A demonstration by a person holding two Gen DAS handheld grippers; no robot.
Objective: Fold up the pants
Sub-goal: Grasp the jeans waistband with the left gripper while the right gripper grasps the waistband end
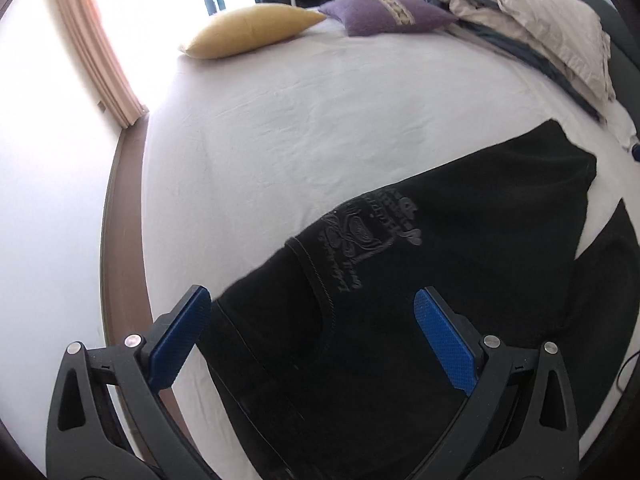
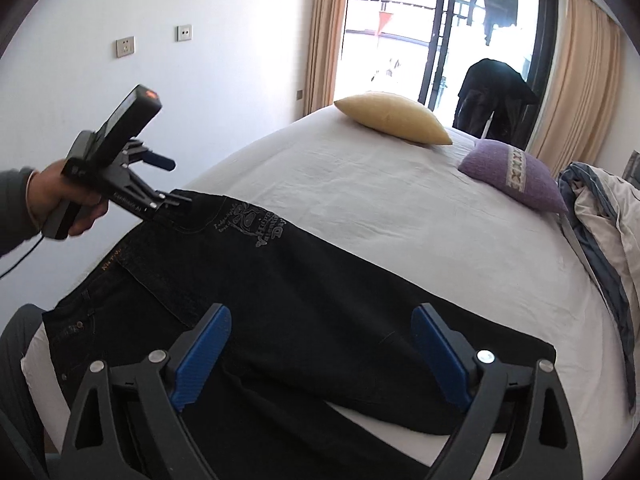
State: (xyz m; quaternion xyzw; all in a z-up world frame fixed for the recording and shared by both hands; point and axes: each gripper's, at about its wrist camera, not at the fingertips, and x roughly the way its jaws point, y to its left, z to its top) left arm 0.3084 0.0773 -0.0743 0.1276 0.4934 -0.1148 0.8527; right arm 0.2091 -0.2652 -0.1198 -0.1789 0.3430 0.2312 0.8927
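Black jeans with grey embroidery lie spread on the white bed sheet, legs running to the right. They also show in the right wrist view, waistband at the left. My left gripper is open and hovers over the waist and hip area, empty. In the right wrist view the left gripper is held by a hand above the jeans' far waist corner. My right gripper is open and empty, above the jeans' thigh area.
A yellow pillow and a purple pillow lie at the far side of the bed. A crumpled duvet sits at the right edge. Curtains and a balcony door stand beyond. The bed's left edge borders a wall.
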